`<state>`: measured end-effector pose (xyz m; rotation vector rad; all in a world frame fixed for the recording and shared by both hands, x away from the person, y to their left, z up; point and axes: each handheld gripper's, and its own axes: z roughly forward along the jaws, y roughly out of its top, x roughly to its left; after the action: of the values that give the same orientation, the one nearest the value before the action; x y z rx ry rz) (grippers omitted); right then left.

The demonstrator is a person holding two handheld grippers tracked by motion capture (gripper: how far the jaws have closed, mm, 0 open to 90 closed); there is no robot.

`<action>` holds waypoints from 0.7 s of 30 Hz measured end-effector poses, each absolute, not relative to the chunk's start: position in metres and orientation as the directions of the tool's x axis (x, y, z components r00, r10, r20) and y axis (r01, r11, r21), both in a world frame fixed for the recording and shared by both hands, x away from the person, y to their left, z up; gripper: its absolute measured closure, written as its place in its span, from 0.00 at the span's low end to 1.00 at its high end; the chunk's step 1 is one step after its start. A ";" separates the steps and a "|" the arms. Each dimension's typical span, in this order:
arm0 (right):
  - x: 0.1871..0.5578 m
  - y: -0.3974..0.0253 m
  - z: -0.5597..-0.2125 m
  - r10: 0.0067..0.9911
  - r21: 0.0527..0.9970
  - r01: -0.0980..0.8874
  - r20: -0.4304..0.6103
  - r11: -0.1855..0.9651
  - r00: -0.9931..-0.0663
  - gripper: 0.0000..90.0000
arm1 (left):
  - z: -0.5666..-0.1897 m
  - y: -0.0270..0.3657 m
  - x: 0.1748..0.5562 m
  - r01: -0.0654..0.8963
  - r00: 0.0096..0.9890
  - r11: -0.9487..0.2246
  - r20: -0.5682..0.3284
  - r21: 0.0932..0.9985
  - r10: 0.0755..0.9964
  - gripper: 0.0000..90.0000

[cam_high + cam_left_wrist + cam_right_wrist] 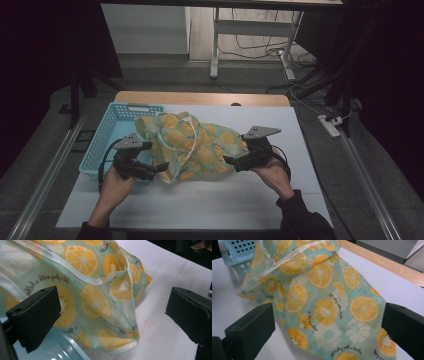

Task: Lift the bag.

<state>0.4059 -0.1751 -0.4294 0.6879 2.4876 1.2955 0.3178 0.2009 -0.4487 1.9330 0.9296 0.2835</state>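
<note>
Fingers [35, 317] spread wide on both grippers, gripping nothing. Bag [192, 145] slumped mid-frame, half over basket [100, 145], half on desk [280, 190]. Thin, limp, light, probably slick; best pinched at hem or handle [274, 267].

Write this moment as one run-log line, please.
left gripper: open, at fruit-print bag | right gripper: open, at bag | bag: partly over blue basket

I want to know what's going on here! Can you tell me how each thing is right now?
Fruit-print bag: crumpled, lying partly on the white table sheet, partly over the basket.
Blue basket: upright on the table's left side.
Left gripper: open, jaws either side of the bag's corner.
Right gripper: open, bag between its jaws.
</note>
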 end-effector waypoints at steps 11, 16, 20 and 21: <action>0.388 -0.189 -0.432 0.530 0.824 0.294 -0.009 0.484 -0.848 0.00 | -0.457 0.212 0.294 0.515 0.657 -0.255 -0.186 0.818 0.731 0.00; 0.378 -0.200 -0.438 0.548 0.824 0.310 0.000 0.474 -0.837 0.00 | -0.459 0.220 0.280 0.521 0.641 -0.242 -0.188 0.819 0.744 0.00; 0.370 -0.209 -0.441 0.559 0.824 0.319 0.003 0.468 -0.829 0.00 | -0.463 0.229 0.267 0.530 0.622 -0.220 -0.199 0.819 0.758 0.00; 0.367 -0.211 -0.442 0.562 0.826 0.319 0.003 0.465 -0.827 0.00 | -0.464 0.232 0.264 0.532 0.616 -0.212 -0.204 0.820 0.761 0.00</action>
<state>0.3674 -0.2115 -0.4417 0.7543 2.4474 1.2936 0.2637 0.2318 -0.4638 1.8868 1.0321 0.3010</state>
